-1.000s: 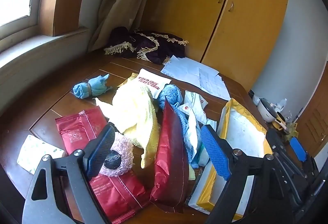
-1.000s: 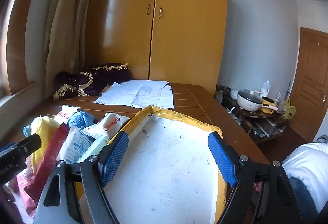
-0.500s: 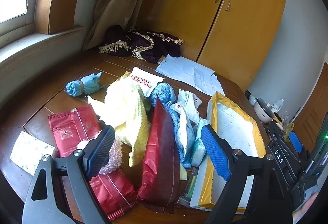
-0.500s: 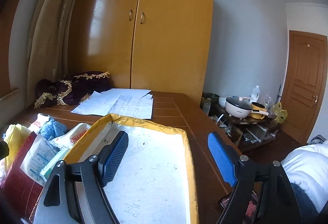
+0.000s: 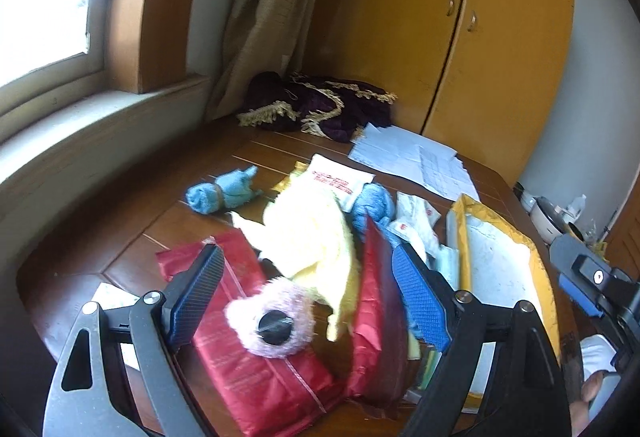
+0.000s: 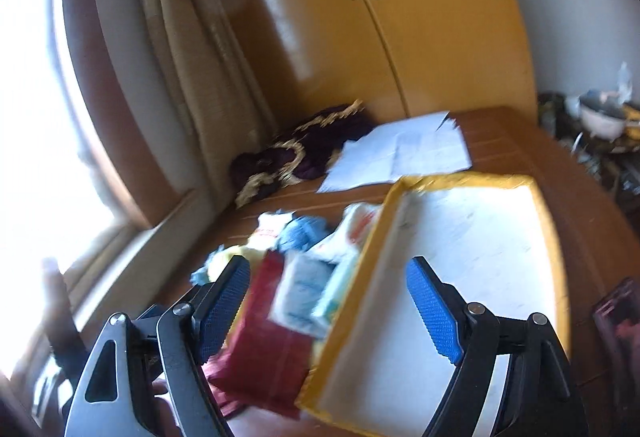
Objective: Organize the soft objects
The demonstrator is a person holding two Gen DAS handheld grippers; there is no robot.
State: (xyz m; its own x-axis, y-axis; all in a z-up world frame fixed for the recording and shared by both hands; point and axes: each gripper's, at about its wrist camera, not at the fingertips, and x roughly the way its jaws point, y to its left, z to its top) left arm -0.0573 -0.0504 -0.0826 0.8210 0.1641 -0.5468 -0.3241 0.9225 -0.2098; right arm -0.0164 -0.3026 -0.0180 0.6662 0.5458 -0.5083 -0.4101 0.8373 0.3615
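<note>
A heap of soft things lies on the wooden table [image 5: 120, 237]: a yellow cloth [image 5: 308, 237], a pink fluffy puff with a black centre [image 5: 272, 325], red foil packs [image 5: 256, 369], a rolled blue towel [image 5: 220, 193], a second blue cloth [image 5: 372, 201] and white tissue packs [image 5: 416, 217]. My left gripper [image 5: 308, 297] hovers open just above the puff and the red packs, holding nothing. My right gripper [image 6: 332, 305] is open over the left rim of the yellow-edged white tray [image 6: 472, 249], beside a red pack [image 6: 260, 341] and tissue packs [image 6: 308, 289]. The right wrist view is blurred.
A dark purple fringed cloth [image 5: 320, 105] lies at the far edge by the curtain [image 5: 264, 17]. White papers [image 5: 412, 157] lie near the yellow wardrobe [image 5: 480, 17]. A side stand with a pot [image 5: 552, 213] stands right of the table. The window ledge [image 5: 80, 133] runs along the left.
My left gripper has moved forward and down toward the pink puff. My right gripper has swung left and tilted, so its view now takes in the heap and the window.
</note>
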